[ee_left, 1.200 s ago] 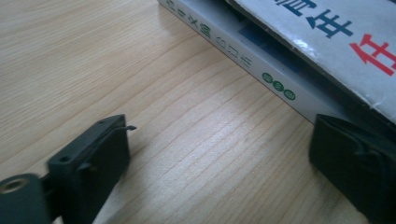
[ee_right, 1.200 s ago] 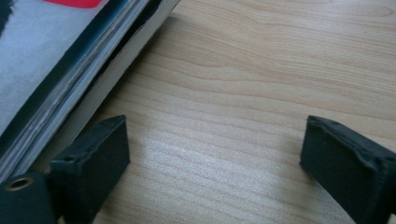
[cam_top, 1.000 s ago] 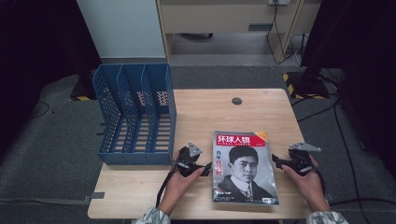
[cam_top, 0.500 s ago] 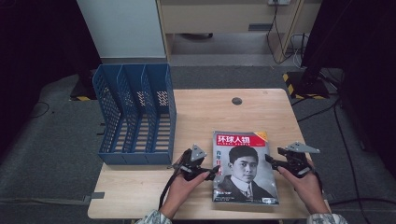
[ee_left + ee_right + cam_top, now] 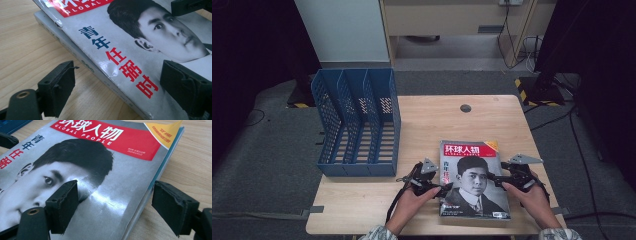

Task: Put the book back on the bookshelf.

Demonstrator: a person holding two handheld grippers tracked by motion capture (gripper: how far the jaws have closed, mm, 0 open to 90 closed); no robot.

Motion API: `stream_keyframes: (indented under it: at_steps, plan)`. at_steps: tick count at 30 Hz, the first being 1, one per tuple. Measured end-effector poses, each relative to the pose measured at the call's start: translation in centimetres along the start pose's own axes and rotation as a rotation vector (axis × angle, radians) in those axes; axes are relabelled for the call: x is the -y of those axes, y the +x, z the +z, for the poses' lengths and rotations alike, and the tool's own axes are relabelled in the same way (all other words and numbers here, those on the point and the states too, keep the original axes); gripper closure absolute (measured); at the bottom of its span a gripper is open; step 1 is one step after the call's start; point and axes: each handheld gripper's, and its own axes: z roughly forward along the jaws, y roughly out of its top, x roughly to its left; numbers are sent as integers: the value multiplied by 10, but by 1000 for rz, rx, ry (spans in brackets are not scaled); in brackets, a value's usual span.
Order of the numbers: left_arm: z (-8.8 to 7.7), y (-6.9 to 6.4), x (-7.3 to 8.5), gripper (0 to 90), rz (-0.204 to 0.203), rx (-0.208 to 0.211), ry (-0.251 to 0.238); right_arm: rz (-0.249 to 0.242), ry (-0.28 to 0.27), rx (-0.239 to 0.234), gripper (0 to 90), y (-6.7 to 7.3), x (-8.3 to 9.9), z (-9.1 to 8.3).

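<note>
Three blue file-rack slots, nothing inside.

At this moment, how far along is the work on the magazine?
Nothing looks done: the magazine lies flat on the table, on another one. In hand: the left gripper and right gripper straddle its two side edges, jaws open, not clamped. Left: grip and lift it; the blue rack looks a likely destination.

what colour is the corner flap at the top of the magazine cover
Yellow-orange, with small red print; the corner flap of the magazine shows best in the right gripper view.
</note>
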Motion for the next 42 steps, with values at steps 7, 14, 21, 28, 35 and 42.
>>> stream_keyframes:
  at_steps: [7, 14, 21, 28, 35, 42]
  plan:
    - [4, 2, 0, 116, -20, 34, 1, -33, 0, 9, 241, 2, -1, 0]
    - [6, 2, -1, 108, -22, 51, 5, -58, 6, -10, 260, 9, -3, 3]
    - [8, 1, -3, 135, -32, 50, 0, -66, 11, -9, 263, 9, -4, 2]
    - [0, 3, -6, 305, -42, 20, -20, -79, 12, 2, 256, 11, -5, 2]
    - [-4, 5, -9, 436, -43, 4, -26, -83, 8, 0, 243, 13, -7, 1]
    - [-11, 8, -12, 517, -48, 10, -36, -106, 2, 7, 244, 20, -9, 3]
